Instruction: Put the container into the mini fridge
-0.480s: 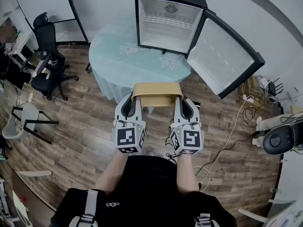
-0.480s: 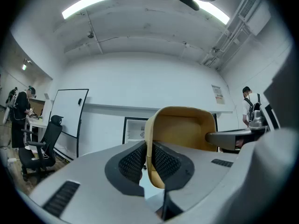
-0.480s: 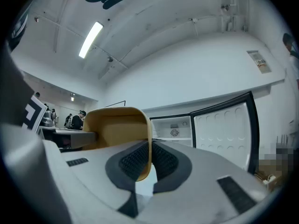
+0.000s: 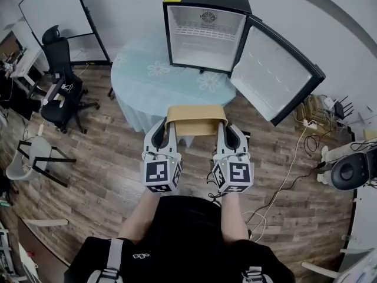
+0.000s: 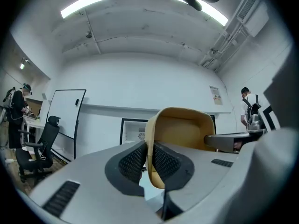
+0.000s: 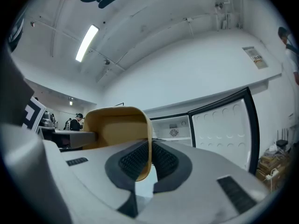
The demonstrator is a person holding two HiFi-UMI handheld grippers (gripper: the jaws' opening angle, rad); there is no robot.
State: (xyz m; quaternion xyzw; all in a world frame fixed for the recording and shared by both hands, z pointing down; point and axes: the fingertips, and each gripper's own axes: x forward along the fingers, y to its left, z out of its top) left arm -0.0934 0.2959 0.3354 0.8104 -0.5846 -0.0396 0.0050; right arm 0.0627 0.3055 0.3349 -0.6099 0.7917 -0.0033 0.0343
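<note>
A tan, shallow rectangular container (image 4: 196, 121) hangs in the air in front of me, held by both grippers. My left gripper (image 4: 166, 124) is shut on its left rim, the thin wall (image 5: 150, 155) pinched between the dark pads. My right gripper (image 4: 221, 124) is shut on its right rim (image 6: 147, 153) in the same way. The black mini fridge (image 4: 203, 28) stands on a round table (image 4: 147, 78) ahead, its door (image 4: 272, 75) swung wide to the right. Its white inside shows a wire shelf and nothing else.
The table has a pale blue flowered cloth. Black office chairs (image 4: 59, 81) and a whiteboard (image 4: 56, 7) stand at the left. Cables and a power strip (image 4: 309, 125) lie on the wooden floor at the right, beside a round black device (image 4: 352, 171). People stand in the background.
The fridge and table sit slightly further left and lower in the head view than before. Both grippers keep the same hold on the container.
</note>
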